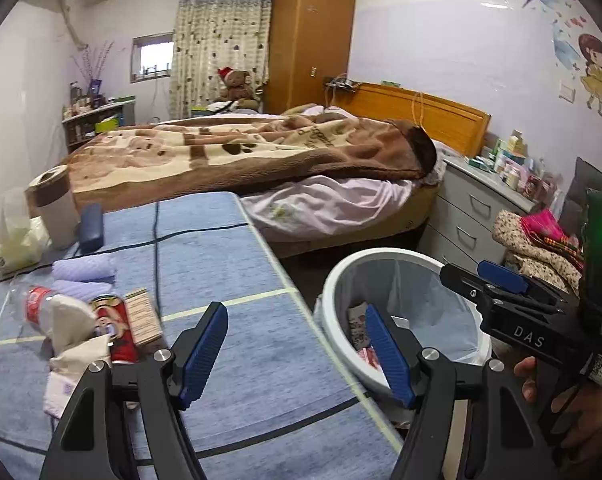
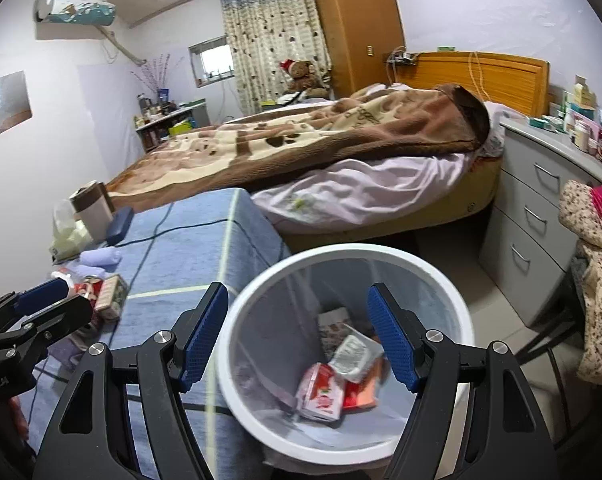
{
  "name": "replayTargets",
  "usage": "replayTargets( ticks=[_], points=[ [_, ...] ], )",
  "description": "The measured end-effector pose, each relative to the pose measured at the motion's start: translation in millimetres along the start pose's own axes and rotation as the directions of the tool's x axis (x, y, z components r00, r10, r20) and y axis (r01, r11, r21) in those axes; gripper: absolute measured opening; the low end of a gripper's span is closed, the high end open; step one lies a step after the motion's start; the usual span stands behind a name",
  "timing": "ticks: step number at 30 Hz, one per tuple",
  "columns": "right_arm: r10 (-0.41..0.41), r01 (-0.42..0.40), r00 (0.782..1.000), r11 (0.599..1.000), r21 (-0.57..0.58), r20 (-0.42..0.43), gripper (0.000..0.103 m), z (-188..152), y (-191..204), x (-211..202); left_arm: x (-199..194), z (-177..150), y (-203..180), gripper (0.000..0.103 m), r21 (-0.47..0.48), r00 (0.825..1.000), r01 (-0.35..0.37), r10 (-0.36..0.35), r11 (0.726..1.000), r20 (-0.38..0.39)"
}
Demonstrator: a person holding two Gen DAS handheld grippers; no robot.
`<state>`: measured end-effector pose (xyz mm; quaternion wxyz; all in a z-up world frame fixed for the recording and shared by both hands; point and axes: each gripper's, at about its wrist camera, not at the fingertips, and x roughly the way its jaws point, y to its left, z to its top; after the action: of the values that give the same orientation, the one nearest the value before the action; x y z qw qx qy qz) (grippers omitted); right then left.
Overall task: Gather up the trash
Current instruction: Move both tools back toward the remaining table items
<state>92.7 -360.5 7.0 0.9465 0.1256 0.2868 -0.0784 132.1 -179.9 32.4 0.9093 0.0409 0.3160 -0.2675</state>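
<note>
The blue ribbed fingers point(image 1: 203, 354) of the left gripper point(image 1: 297, 356) are spread apart, and nothing is held. The right gripper point(image 2: 297, 336) is spread and bare too, over the round white bin point(image 2: 457, 312). Left of the bin, on the blue striped table point(image 1: 237, 280), the red can point(image 1: 117, 330) is seen lying down, its long side pointing away. The left gripper looks nearer to it.

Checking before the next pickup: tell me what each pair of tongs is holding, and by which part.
Nothing is held. The left tongs stand open over the table edge, and the right tongs stand open above the bin, with nothing between their pads.
</note>
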Motion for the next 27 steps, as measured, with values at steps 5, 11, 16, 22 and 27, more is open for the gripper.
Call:
replayTargets(
  ticks=[5,11,16,22,27],
  points=[
    [0.048,-0.047,0.999,0.998,-0.035,0.009,0.074,-0.3,20.2,3.7,-11.9,-10.3,24.4,0.071,-0.034,0.998,-0.056,0.056,0.998,0.008],
    [0.112,-0.112,0.994,0.991,-0.068,-0.003,0.074,-1.9,46.0,14.1,-24.1,-27.6,64.2,0.071,-0.090,0.988,-0.152,0.152,0.984,-0.008],
    [0.164,-0.165,0.986,0.982,-0.095,-0.023,0.074,-3.6,67.9,23.1,-34.1,-42.0,94.7,0.071,-0.127,0.976,-0.218,0.218,0.968,-0.017],
    [0.216,-0.220,0.975,0.967,-0.125,-0.048,0.074,-6.1,94.1,33.8,-39.9,-59.2,122.3,0.071,-0.155,0.961,-0.277,0.275,0.948,-0.039],
    [0.245,-0.254,0.966,0.957,-0.137,-0.082,0.074,-7.8,114.1,46.0,-34.5,-70.2,130.8,0.071,-0.140,0.959,-0.283,0.276,0.949,-0.071]
  ],
)
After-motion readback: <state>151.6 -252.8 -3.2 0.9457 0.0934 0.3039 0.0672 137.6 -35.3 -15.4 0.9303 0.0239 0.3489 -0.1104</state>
